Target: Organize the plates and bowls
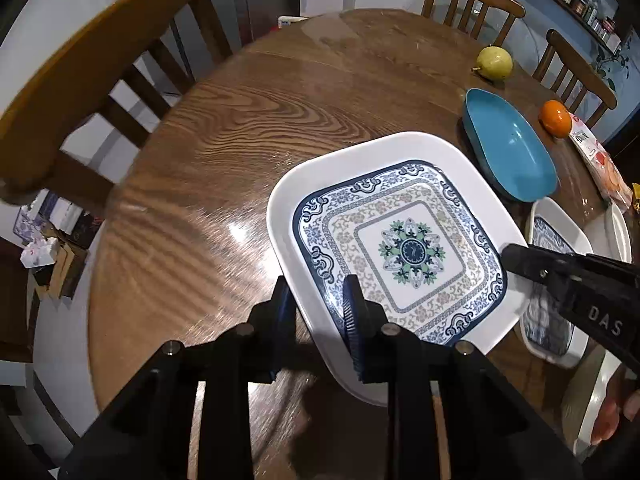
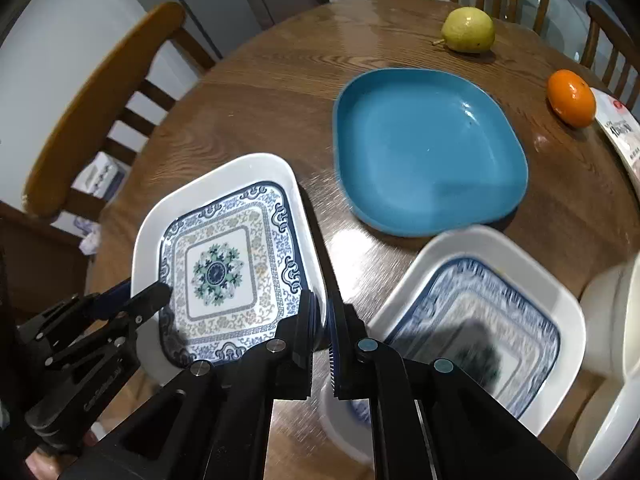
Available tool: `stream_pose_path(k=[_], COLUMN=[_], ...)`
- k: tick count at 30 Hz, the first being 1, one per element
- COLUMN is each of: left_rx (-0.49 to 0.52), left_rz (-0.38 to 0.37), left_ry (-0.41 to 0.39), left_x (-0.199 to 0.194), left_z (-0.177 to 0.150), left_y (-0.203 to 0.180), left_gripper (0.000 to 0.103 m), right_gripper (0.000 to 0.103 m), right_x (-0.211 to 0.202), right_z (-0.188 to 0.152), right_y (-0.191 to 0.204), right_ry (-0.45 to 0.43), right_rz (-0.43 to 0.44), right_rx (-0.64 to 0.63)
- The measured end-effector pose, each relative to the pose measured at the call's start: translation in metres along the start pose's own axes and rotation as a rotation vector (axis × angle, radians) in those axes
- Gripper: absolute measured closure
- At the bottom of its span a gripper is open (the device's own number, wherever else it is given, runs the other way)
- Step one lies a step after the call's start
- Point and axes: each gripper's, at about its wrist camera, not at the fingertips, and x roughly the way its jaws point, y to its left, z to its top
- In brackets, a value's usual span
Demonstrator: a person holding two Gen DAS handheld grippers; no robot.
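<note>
A square white plate with a blue floral pattern [image 1: 404, 248] [image 2: 218, 268] lies over the round wooden table [image 1: 240, 120]. My left gripper [image 1: 317, 282] is shut on its near-left rim, one finger above the rim and one below. In the right wrist view the left gripper [image 2: 144, 291] pinches that plate's left edge. My right gripper [image 2: 322, 300] is shut on the plate's right rim, and in the left wrist view the right gripper [image 1: 510, 255] reaches in from the right. A second patterned plate [image 2: 480, 312] [image 1: 554, 236] lies to the right, partly under my right gripper.
A blue square plate [image 2: 428, 152] [image 1: 512, 148] sits behind the patterned ones. A pear [image 2: 468, 30], an orange [image 2: 571, 98] and a food packet [image 2: 620, 136] lie at the far right. White dishes [image 2: 612, 320] stand at the right edge. Wooden chairs [image 1: 100, 60] ring the table.
</note>
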Motion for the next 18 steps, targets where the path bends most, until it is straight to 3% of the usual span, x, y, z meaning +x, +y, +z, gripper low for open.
stream_pose_path(k=[7,18], left_rx=[-0.002,-0.016], left_rz=[0.039,0.042], left_ry=[-0.020,-0.001], left_x=[-0.026,-0.041], left_z=[-0.029,-0.081], left_y=[0.008,0.005], left_gripper=[0.080,0.079], right_gripper=[0.095,0.094], right_x=[-0.018,-0.039], right_z=[-0.033,-0.099], right_y=[0.021,0.036], right_ry=[-0.008,-0.007], right_rz=[0.028,0.044], right_rx=[-0.033,-0.081])
